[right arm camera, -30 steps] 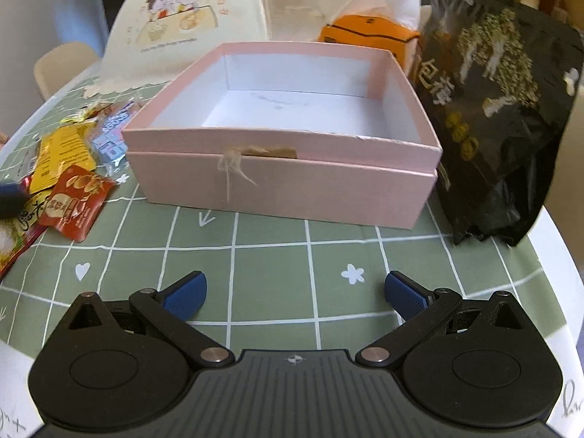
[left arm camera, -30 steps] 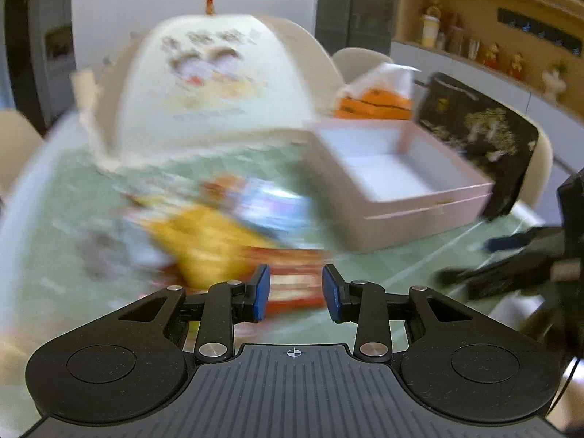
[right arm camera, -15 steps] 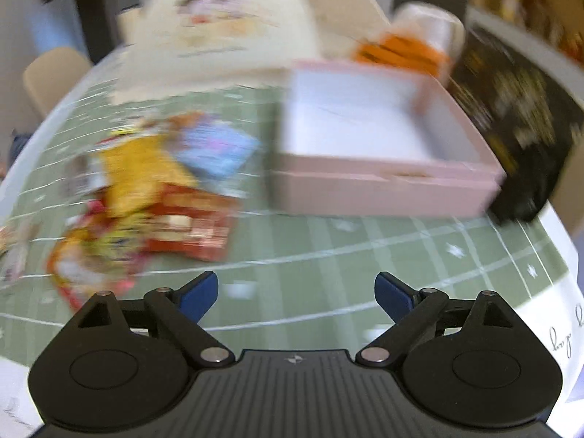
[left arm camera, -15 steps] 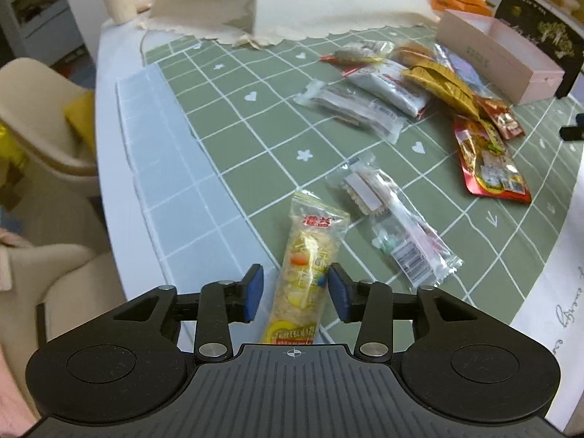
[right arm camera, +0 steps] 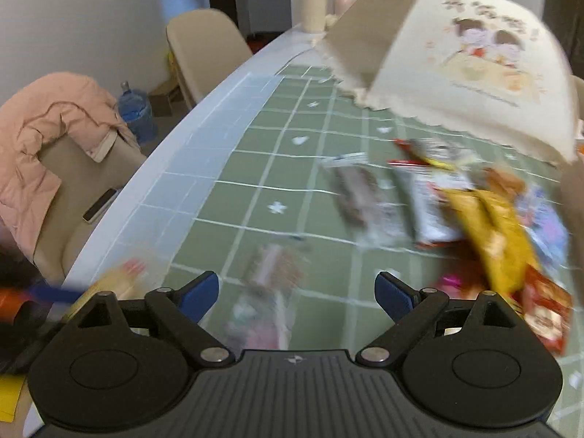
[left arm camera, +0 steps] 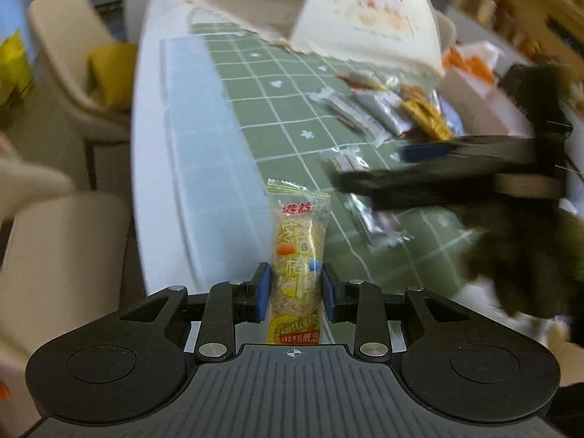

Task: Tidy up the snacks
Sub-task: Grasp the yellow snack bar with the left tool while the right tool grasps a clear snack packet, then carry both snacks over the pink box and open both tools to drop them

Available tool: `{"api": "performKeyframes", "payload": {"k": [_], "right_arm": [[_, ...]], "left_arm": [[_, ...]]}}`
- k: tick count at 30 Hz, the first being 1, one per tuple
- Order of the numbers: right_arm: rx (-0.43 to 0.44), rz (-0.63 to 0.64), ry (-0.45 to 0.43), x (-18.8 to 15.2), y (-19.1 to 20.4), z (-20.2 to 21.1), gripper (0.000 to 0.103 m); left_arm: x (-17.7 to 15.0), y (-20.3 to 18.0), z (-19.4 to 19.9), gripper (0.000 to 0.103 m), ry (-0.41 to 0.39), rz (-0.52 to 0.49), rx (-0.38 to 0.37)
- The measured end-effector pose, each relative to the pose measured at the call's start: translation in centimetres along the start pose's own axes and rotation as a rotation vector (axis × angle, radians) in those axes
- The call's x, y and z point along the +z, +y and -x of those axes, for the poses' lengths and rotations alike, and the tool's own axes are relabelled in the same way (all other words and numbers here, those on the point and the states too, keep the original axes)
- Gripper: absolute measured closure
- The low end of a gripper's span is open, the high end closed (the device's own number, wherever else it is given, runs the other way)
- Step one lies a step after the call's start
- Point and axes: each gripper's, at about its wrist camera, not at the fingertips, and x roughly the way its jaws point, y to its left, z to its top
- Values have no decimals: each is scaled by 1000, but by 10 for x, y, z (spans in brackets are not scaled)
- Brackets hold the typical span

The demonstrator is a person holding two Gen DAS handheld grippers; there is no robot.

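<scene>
A yellow cereal bar [left arm camera: 297, 255] stands between the blue pads of my left gripper [left arm camera: 295, 292]; the jaws are closing and the pads press on its sides. It is near the table's left edge. My right gripper [right arm camera: 297, 292] is open, its jaws closing, above a clear snack packet [right arm camera: 270, 281] that lies on the green cloth, untouched. In the left wrist view the right gripper [left arm camera: 379, 168] shows as a black blur over that packet. A pile of snacks lies further right: a yellow packet [right arm camera: 492, 233], a silver one [right arm camera: 430, 204], a red one [right arm camera: 544, 314]. The pink box [left arm camera: 474, 109] is blurred at the far right.
A cream mesh food cover [right arm camera: 474, 58] stands at the back of the table. Beige chairs line the left side, one draped with a pink jacket [right arm camera: 43, 131]. A pale cloth strip [left arm camera: 204, 153] runs along the table's left edge. Cups [right arm camera: 312, 11] stand at the far end.
My left gripper has shut on the yellow cereal bar, which now stands up between the pads. My right gripper has swung left from the pink box to over the snacks, jaws narrower.
</scene>
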Motion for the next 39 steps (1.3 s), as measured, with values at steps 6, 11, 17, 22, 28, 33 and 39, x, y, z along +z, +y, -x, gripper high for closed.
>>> {"api": "performKeyframes", "payload": {"k": [6,11,17,22,28,33,39], "right_arm": [[37,95,42,0,16,11,65],[63,114,-20,-24,-32,76,65],[-48,52,-27,-57,-140,123,65],[-142,-41,-54,-85,-230,155,65],[-229,-103,-134,-104,-314,192,65],[-258,-137,-172,-108,-357,209,65],[-272,-153,-221,-97,-379,212,65]], "left_arm": [[-28,-22,44,69,-27,131,-6],[-41,-71,59,69,-31,200,-74],[-35,-166,28,69,35,162,-200],[10,-240,-9,69,25,73,-263],[125,-319,-54,69,-160,26,-344],[209,-357,-164,69,-156,147,-336],[230,-356,-256,68,-55,206,-220]]}}
